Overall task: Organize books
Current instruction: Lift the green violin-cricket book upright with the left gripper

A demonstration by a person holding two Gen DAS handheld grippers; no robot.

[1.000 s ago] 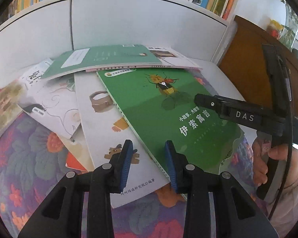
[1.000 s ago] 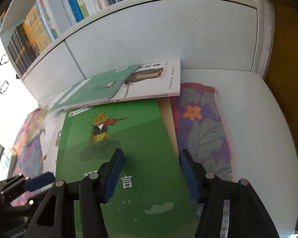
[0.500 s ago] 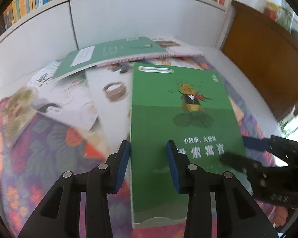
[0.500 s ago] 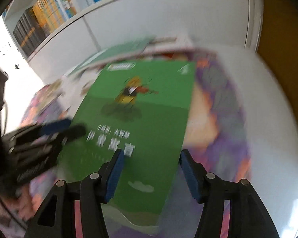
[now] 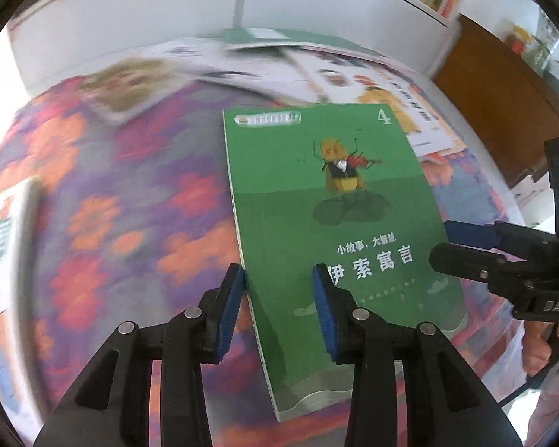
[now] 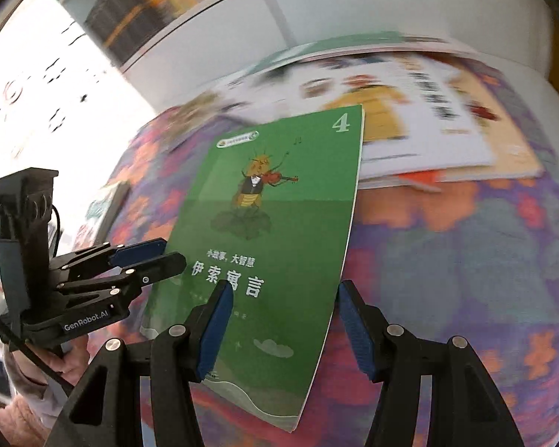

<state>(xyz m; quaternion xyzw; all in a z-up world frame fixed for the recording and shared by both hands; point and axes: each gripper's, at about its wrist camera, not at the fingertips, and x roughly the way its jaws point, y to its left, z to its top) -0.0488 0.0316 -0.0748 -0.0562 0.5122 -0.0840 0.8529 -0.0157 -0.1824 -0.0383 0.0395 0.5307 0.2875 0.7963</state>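
Green book [image 5: 328, 223] with a violin-playing insect and a "4" on the cover is up off the floral cloth [image 5: 130, 205], held between both tools, cover facing the cameras. Left gripper [image 5: 277, 305] straddles the spine-side edge near the bottom: one blue pad on the outside of the spine, the other on the cover face. Jaws narrow, look clamped on the book. Right gripper [image 6: 283, 327] does the same on the opposite long edge: one pad over the cover, the other just outside the free edge, jaws at mid width and apparently pressing on the book. Each gripper shows up in the other's view at the book's side edge, with fingers of the person's hand [image 6: 61, 357] on the left handle. Behind the book, a loose heap of picture books [image 6: 410, 119] lies overlapping on the cloth against the white cabinet front [image 5: 149, 11]. Shelved books [image 6: 141, 11] above, blurred. Another book [image 5: 0, 238] sits at the far left edge of the cloth, blurred.
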